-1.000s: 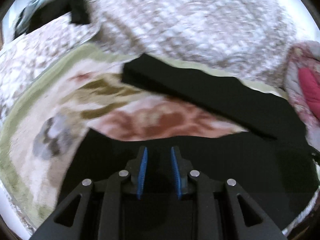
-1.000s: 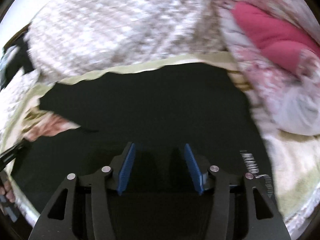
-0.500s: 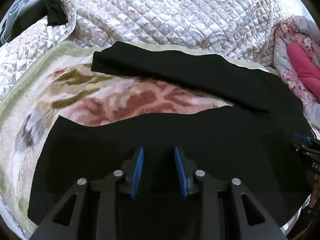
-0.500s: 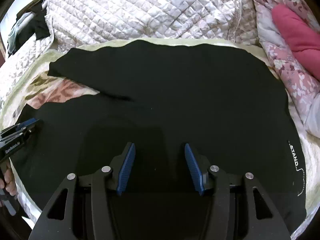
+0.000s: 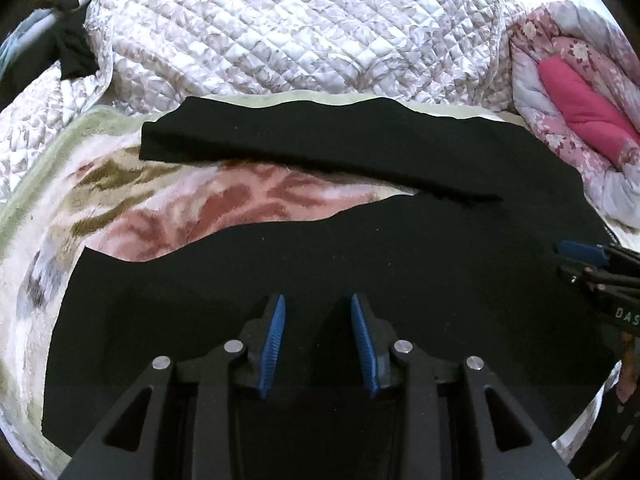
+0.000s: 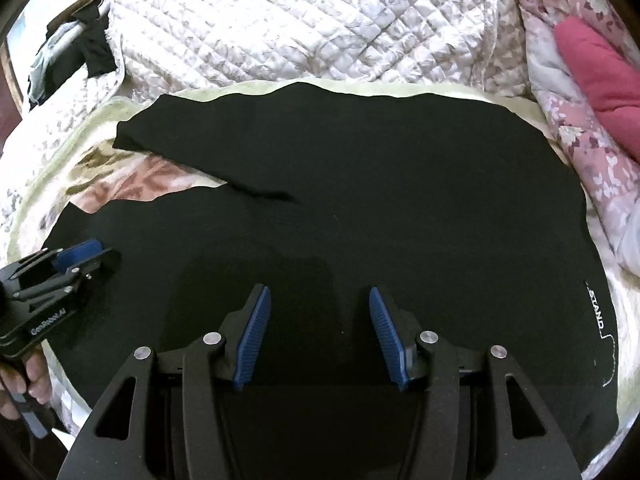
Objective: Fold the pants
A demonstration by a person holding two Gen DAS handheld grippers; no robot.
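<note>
Black pants [image 5: 360, 256] lie spread flat on a floral blanket [image 5: 224, 204], the two legs splayed apart toward the left. They also show in the right wrist view [image 6: 380, 184], with white lettering [image 6: 598, 306] near the waist at the right edge. My left gripper [image 5: 318, 312] is open and empty, above the near leg. My right gripper [image 6: 320, 304] is open wider and empty, above the seat and waist area. Each gripper shows in the other's view: the right one [image 5: 592, 264] and the left one [image 6: 76, 256], both hovering over the fabric.
A quilted white bedspread [image 5: 300, 32] is heaped behind the blanket. A pink floral quilt with a magenta pillow [image 5: 580, 108] lies at the right. Dark clothes [image 5: 68, 52] hang at the far left. The blanket's front edge is close below the grippers.
Both grippers have pulled back and steadied, so more of the pants shows. The left gripper's jaws have opened slightly wider. The pants have not moved.
</note>
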